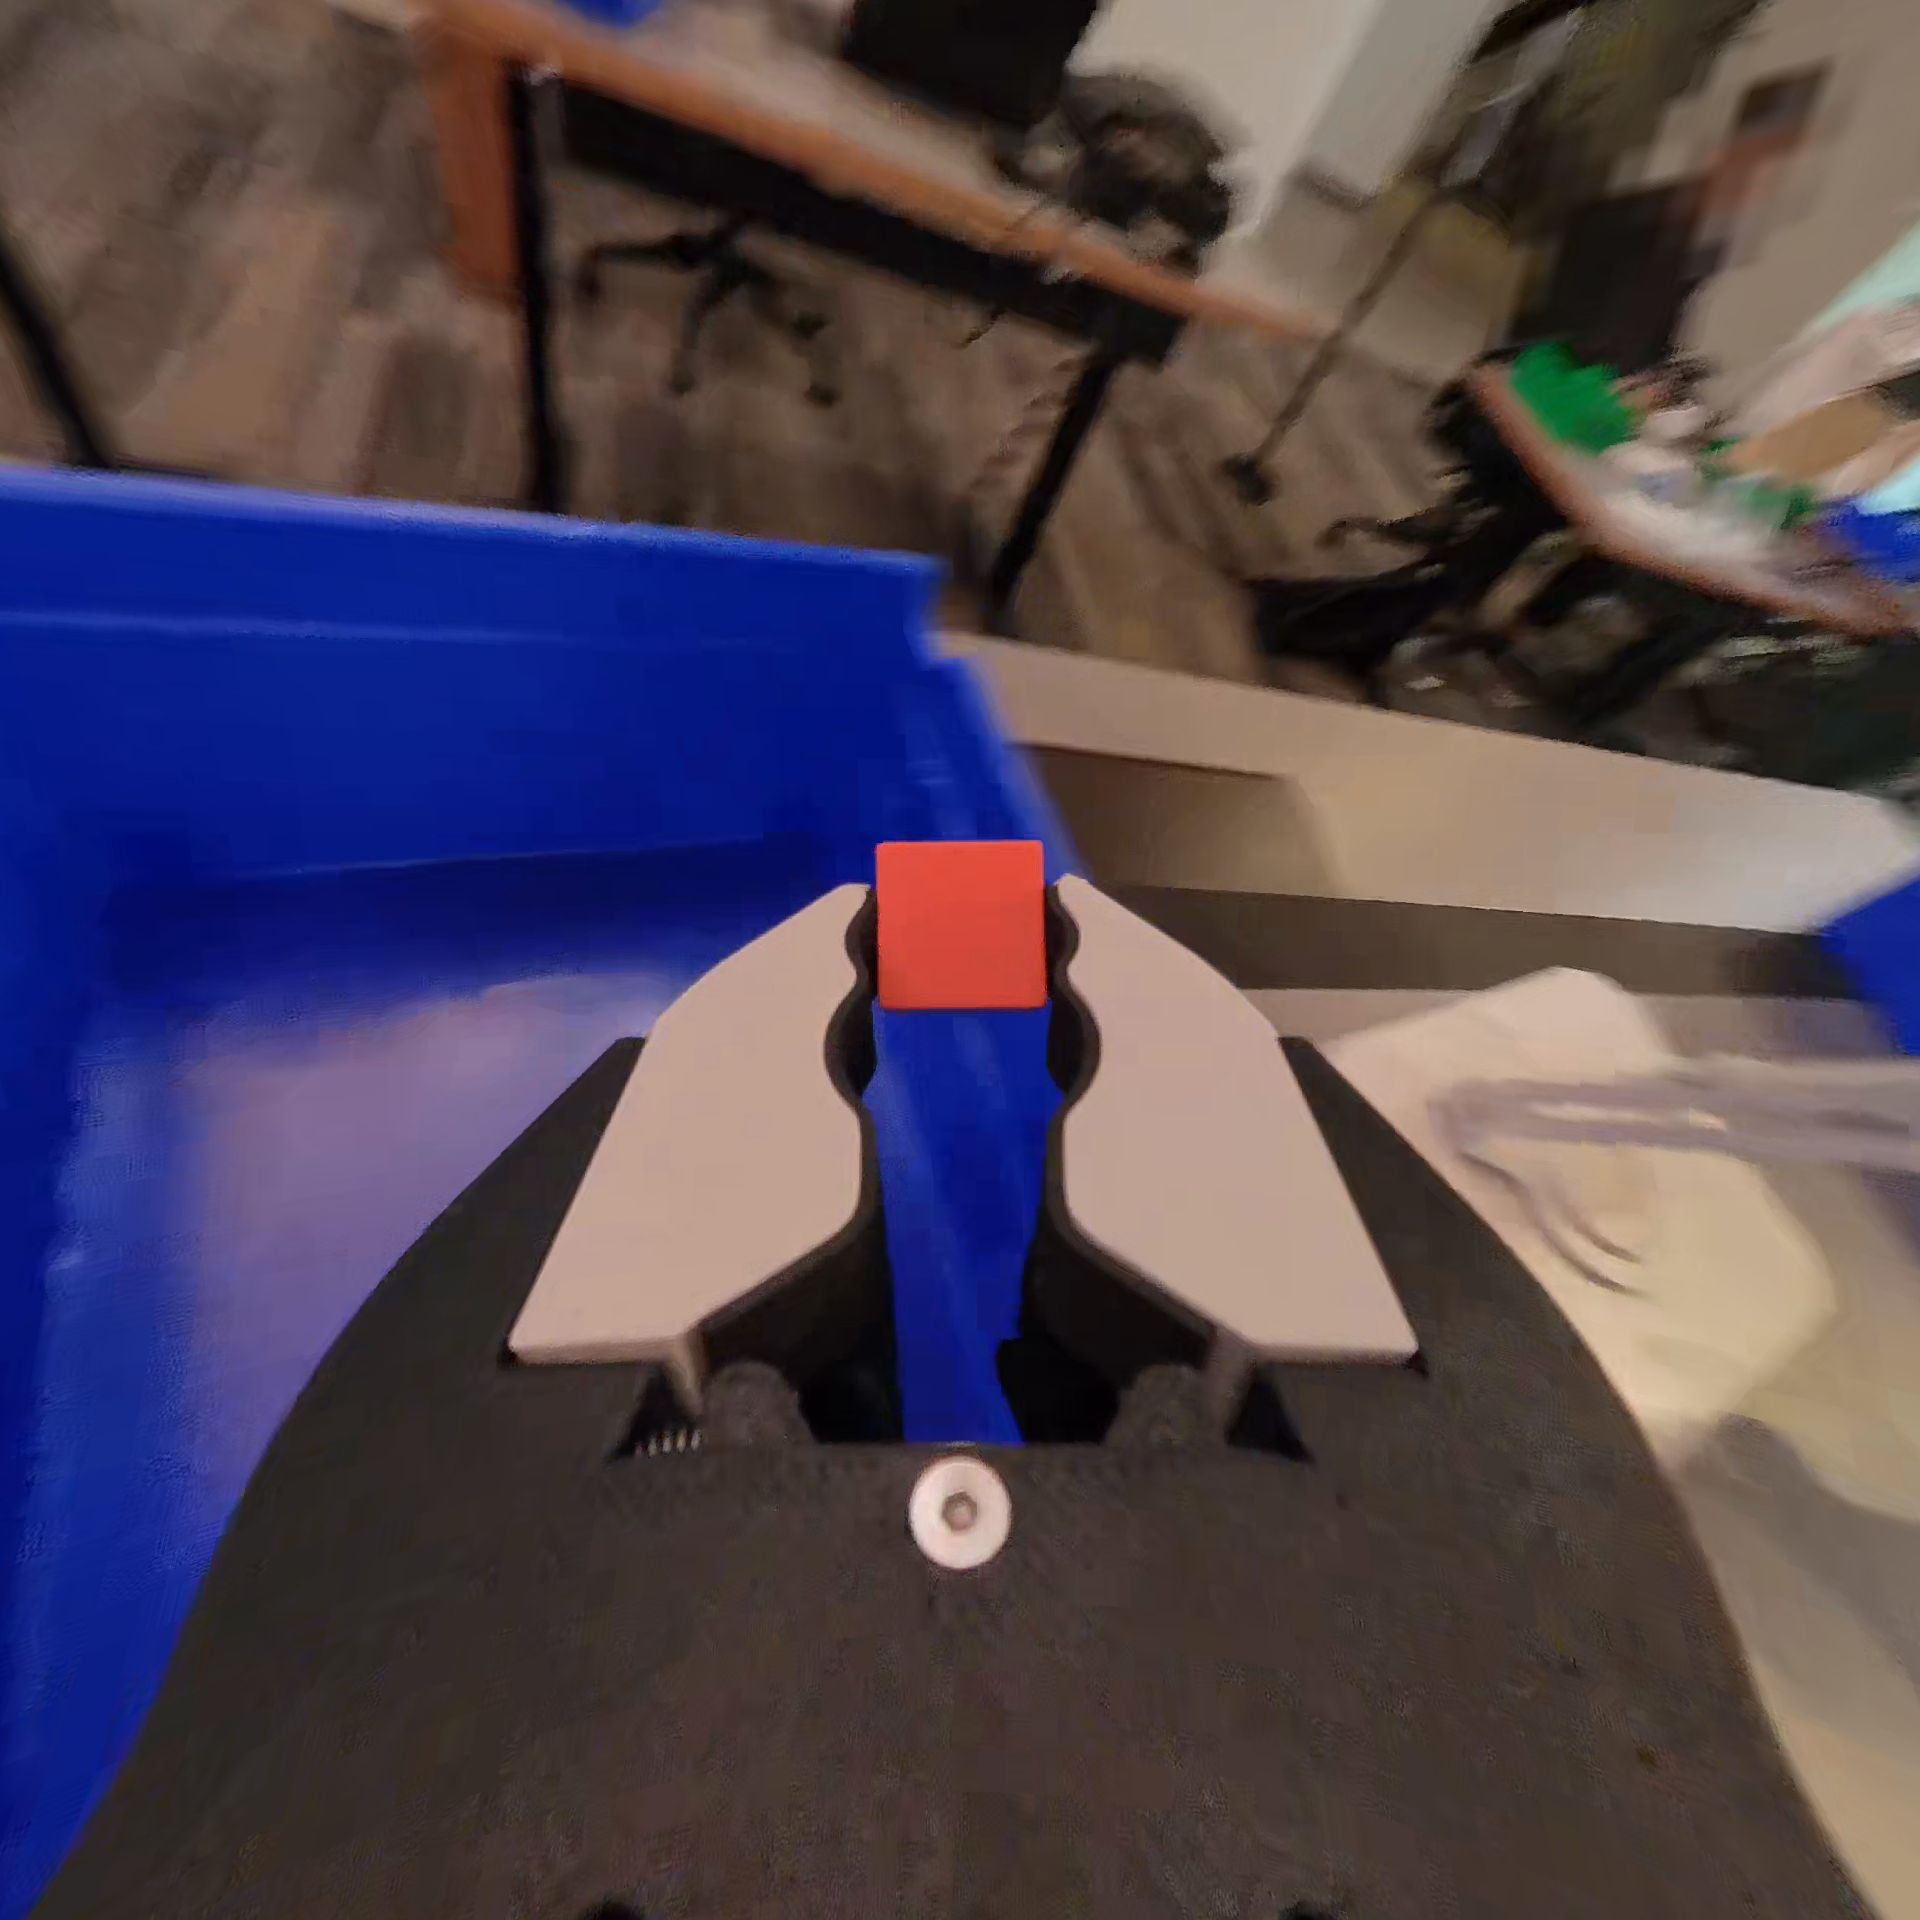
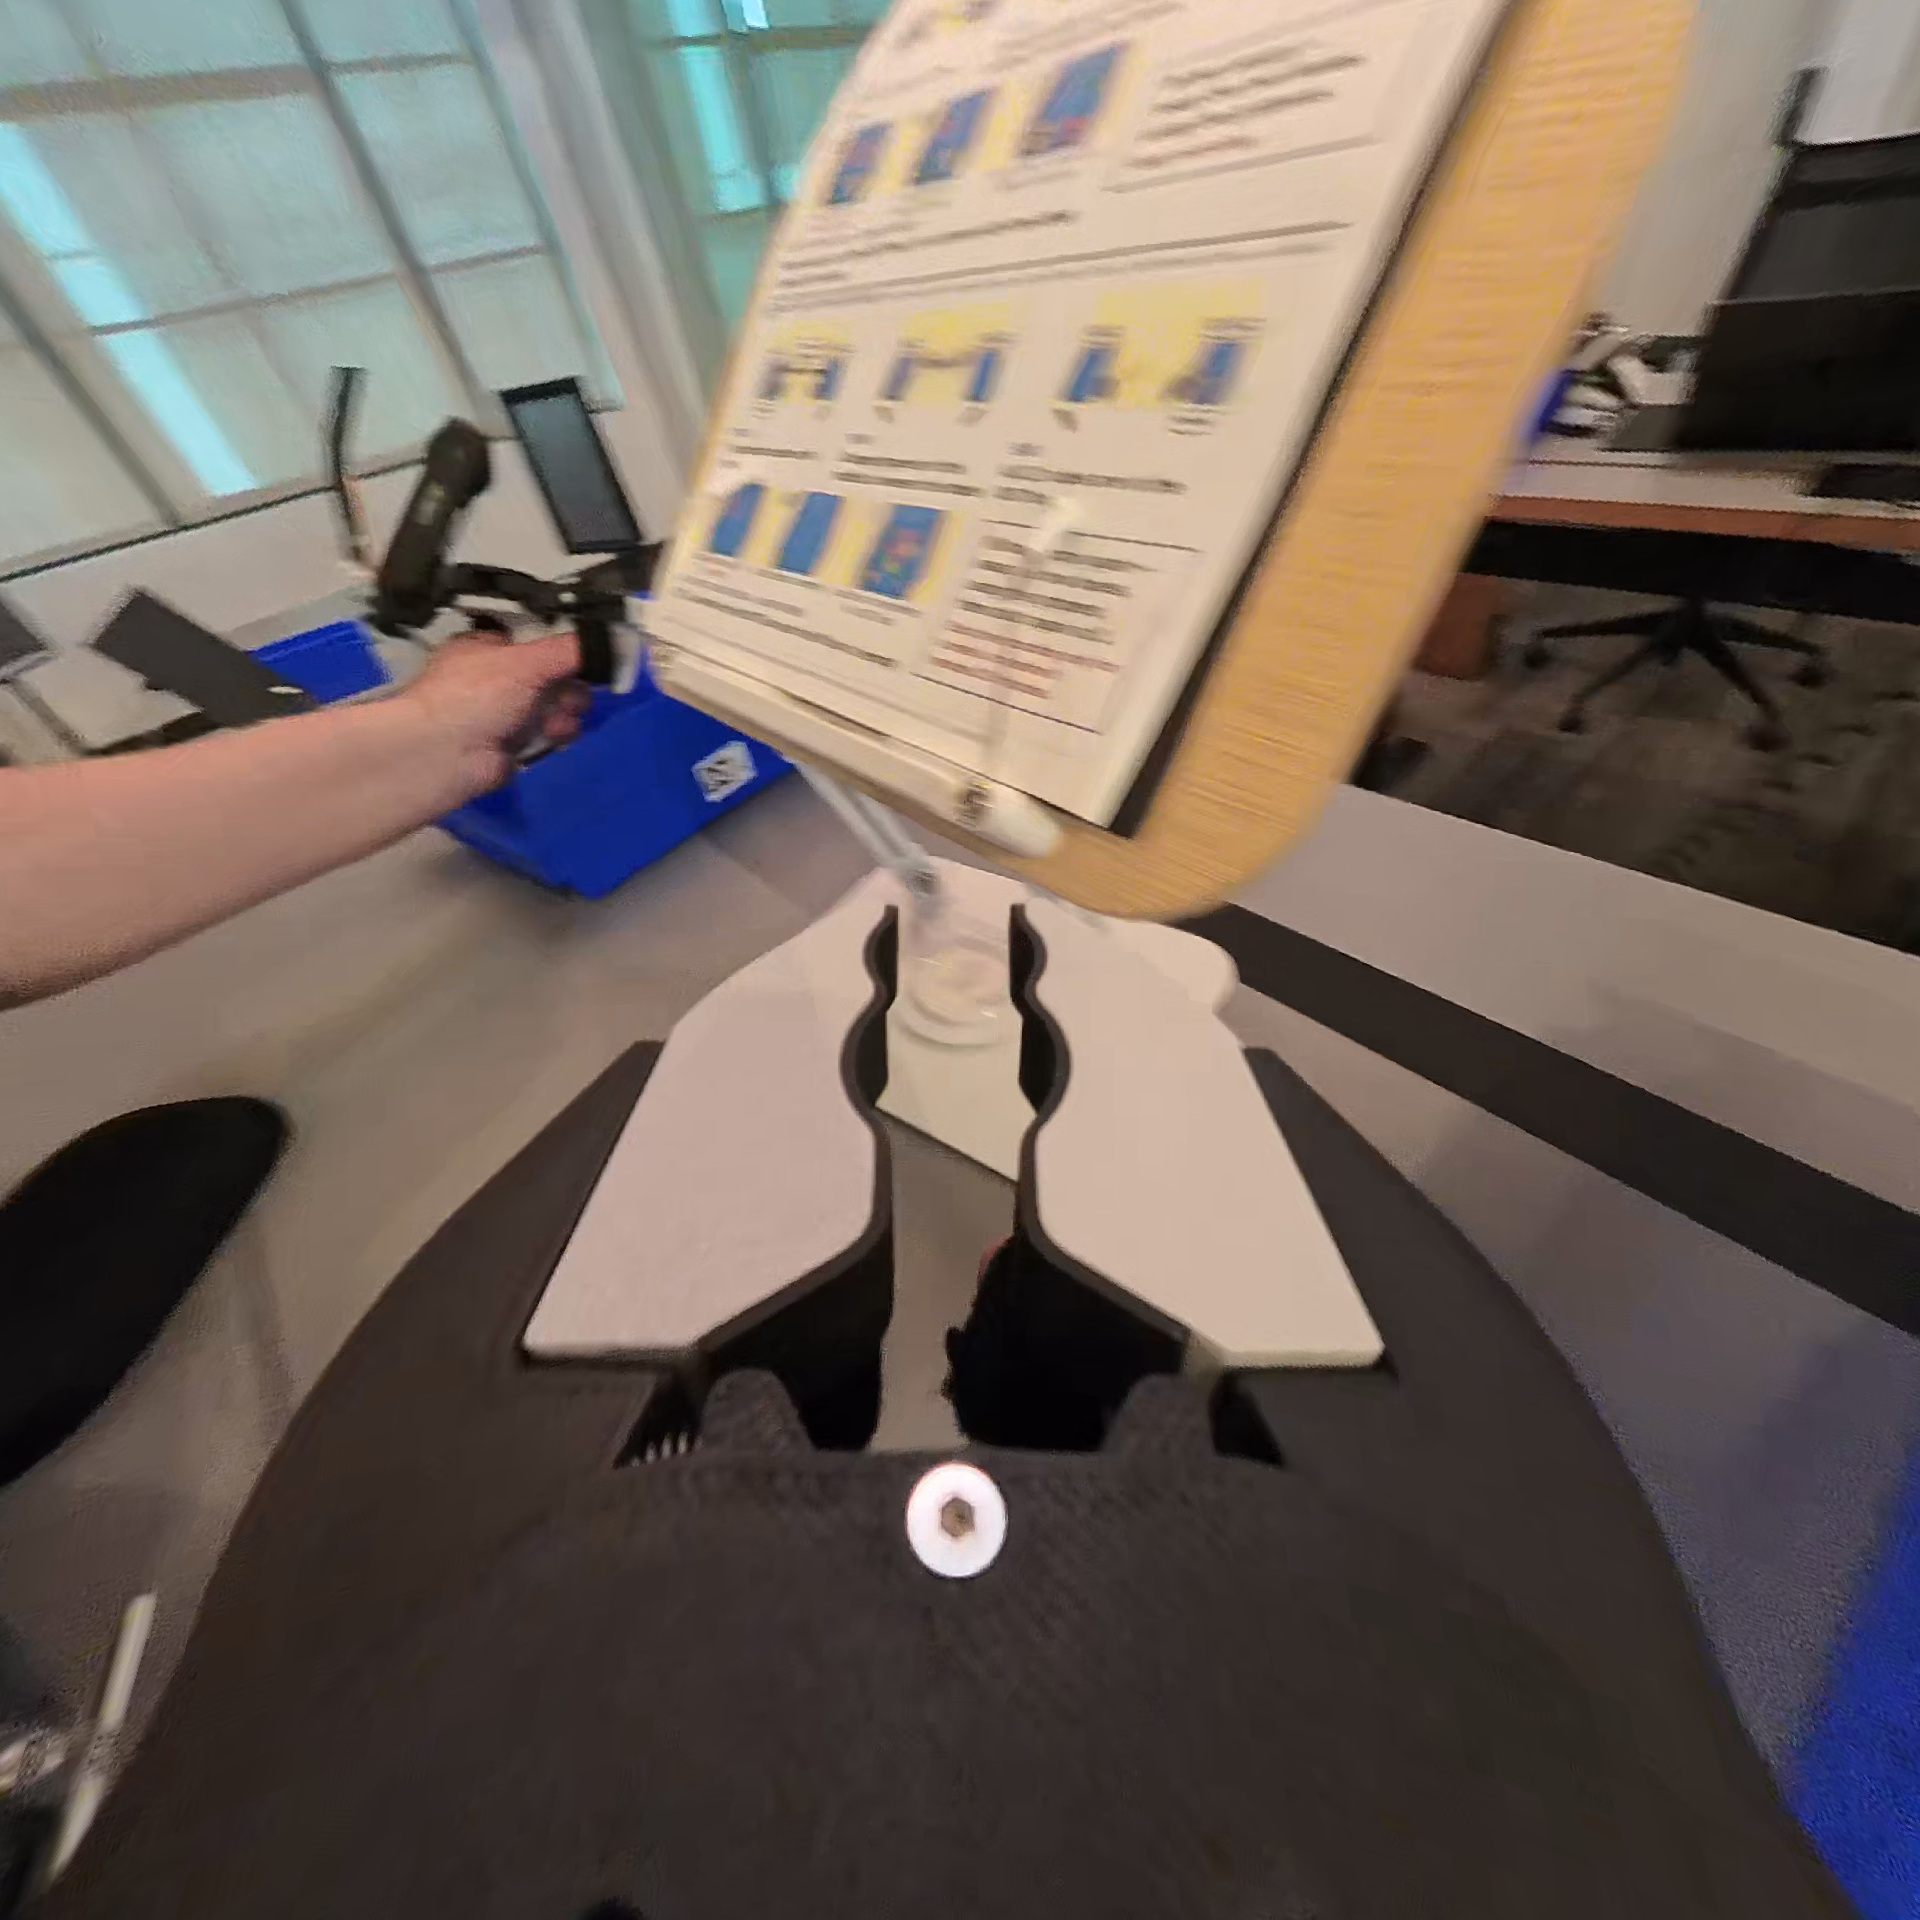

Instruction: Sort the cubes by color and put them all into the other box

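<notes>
Red cube (image 1: 960, 925) is seen pinched between the grey fingertips (image 1: 800, 956) of the left hand-held gripper (image 1: 960, 935), both pads pressed against its sides, above the blue box (image 1: 416, 727) at the table's (image 1: 1507, 821) edge. In the right wrist view, the right hand-held gripper (image 2: 954, 987) is shown with a narrow gap between its fingers and nothing gripped, pointed toward the white base (image 2: 940, 1091) of a wooden document stand (image 2: 1403, 520). A person's arm (image 2: 208, 790) is stretched toward another blue box (image 2: 613, 790) farther along the table.
</notes>
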A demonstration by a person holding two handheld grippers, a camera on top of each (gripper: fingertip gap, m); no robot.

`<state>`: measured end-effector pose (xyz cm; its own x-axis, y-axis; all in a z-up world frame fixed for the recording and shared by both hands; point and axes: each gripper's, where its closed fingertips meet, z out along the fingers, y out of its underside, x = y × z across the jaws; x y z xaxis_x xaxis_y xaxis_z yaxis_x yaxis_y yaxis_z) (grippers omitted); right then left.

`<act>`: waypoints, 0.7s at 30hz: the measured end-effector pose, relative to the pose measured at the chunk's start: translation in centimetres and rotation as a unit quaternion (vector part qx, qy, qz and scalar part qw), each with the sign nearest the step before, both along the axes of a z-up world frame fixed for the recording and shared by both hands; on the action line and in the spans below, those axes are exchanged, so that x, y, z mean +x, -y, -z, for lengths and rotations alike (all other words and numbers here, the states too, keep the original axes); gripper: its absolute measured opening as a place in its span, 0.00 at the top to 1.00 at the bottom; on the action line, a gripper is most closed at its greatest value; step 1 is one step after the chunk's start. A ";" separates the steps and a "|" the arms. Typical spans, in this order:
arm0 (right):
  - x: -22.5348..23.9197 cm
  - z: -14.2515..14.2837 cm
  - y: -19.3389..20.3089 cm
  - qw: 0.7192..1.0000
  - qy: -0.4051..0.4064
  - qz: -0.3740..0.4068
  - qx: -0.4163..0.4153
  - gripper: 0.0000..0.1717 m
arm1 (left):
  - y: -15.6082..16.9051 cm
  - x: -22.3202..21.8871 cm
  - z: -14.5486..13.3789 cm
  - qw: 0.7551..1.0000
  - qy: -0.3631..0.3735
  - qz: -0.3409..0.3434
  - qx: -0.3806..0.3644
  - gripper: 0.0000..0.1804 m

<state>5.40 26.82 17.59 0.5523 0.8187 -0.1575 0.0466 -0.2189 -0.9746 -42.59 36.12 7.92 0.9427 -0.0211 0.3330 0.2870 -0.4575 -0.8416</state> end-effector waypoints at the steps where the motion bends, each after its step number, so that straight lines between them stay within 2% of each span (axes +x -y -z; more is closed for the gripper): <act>1: -1.5 -0.5 0.9 1.000 -0.008 -0.027 0.000 0.87 | 1.0 1.9 -1.5 0.999 0.015 0.028 0.029 0.84; 6: -8.7 -2.0 5.2 0.990 -0.043 -0.136 -0.004 0.83 | 7.0 11.7 -8.6 0.974 0.099 0.156 0.133 0.84; 11: -14.1 -2.5 7.2 0.975 -0.091 -0.195 -0.045 0.79 | 12.3 21.7 -14.5 0.915 0.208 0.284 0.200 0.84; 16: -16.7 -3.8 8.3 0.963 -0.124 -0.233 -0.062 0.77 | 15.3 28.7 -16.9 0.868 0.249 0.369 0.221 0.84; 21: -16.9 -5.5 8.6 0.959 -0.143 -0.238 -0.053 0.78 | 16.2 32.2 -17.2 0.842 0.261 0.415 0.223 0.84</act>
